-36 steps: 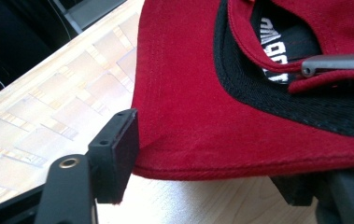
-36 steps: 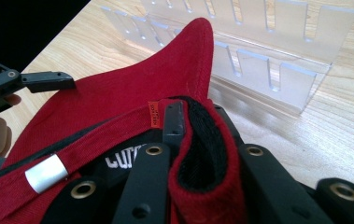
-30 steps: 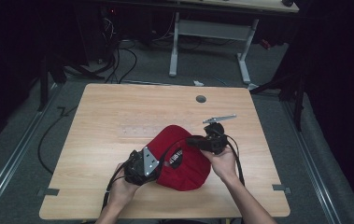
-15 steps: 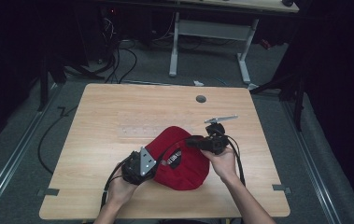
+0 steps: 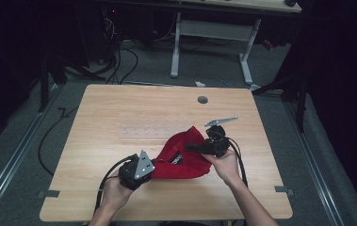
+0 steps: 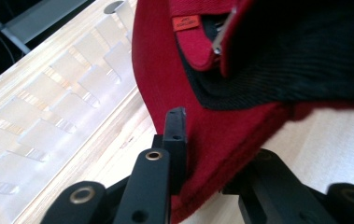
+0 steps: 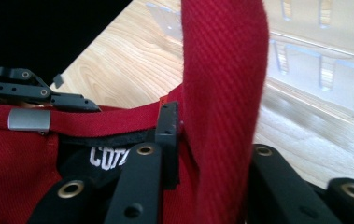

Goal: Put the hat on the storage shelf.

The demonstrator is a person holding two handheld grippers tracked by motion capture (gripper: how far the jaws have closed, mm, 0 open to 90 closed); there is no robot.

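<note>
High view: your red cotton-twill cap (image 5: 182, 157) sits upturned near the front of the light wooden table (image 5: 119, 113), black lining and a metal strap buckle (image 7: 29, 120) showing. Your left gripper (image 5: 136, 170) has just been closing — it pinches the red rim. Your right gripper (image 5: 199, 147), jaws easing apart, has a red fold between them.

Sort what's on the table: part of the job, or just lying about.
In the job:
red cap
left gripper, jaws just closed on the cap's edge
right gripper, gripping the cap's fabric

Lying about:
clear strip
table hole
</note>
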